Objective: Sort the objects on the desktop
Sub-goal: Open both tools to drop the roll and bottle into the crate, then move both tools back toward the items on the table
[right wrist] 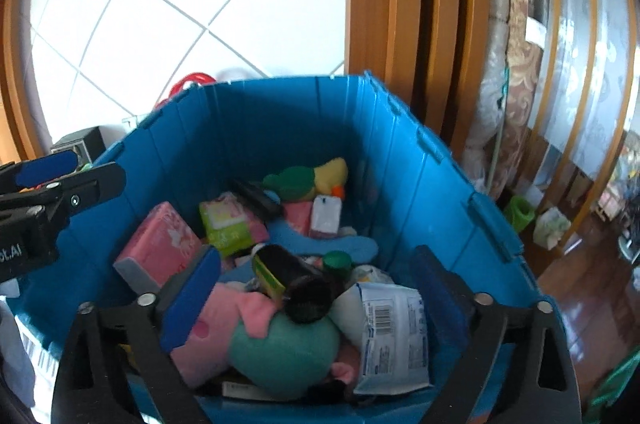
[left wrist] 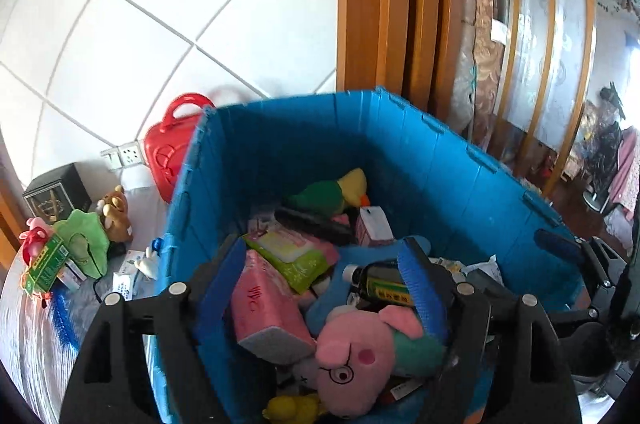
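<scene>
Pig plush [left wrist: 360,356]: lay in blue bin [left wrist: 280,143], under both tongs.
Left tongs [left wrist: 324,288]: wide, seemingly empty.
Right tongs [right wrist: 316,284]: wide, gripping nothing.

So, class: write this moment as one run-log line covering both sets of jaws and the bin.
left gripper: jaws open, empty | right gripper: jaws open, empty | both over blue bin | pink pig plush, dark bottle inside

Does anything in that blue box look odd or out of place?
A dark bottle lies tipped on its side atop the pink pig plush in the blue crate, everything heaped loosely. Nothing looks spilled or broken.
</scene>
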{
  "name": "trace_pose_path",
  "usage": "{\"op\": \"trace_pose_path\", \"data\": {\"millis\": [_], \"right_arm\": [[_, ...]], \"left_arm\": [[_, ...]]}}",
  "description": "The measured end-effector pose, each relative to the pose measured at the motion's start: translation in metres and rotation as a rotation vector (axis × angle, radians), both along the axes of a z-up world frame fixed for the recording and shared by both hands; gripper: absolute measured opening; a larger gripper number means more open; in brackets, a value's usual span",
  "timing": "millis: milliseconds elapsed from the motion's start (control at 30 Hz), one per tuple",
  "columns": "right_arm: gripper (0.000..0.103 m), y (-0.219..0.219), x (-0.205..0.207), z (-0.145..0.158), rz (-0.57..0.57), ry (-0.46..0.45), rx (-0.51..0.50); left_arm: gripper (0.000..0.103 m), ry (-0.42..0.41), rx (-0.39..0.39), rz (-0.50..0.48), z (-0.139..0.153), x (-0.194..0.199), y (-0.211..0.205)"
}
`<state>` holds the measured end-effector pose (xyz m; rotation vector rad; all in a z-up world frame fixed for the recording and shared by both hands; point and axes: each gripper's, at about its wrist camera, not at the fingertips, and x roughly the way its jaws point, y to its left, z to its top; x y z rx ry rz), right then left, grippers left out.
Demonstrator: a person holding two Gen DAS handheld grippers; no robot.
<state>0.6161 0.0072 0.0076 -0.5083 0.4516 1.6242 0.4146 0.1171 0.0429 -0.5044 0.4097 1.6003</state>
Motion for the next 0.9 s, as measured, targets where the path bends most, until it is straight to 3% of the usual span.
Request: {"op": "trace_pose_path", "data": {"millis": [200,400,633,900], "right_arm": [[0.102,-0.018,-0.018,0.014,0.045,0.005,0.055],[0.102,-0.031,-0.048,0.026,0.131,0.040,0.098],[0.102,-0.051,-0.106,0.036,0.212,0.072,0.128],[0.103,-0.084,-0.214,0.056,0.256,0.042,0.168]], "left_arm": [[0.078,-0.016,0.048,0.027,0.007,-0.014,-0.029],[0.078,0.016,0.058,0.134,0.010,-0.046,-0.060],[0.078,0.013,0.074,0.227,0.007,-0.110,-0.105],[0.078,-0.025,0.090,0.259,-0.001,-0.214,-0.169]]}}
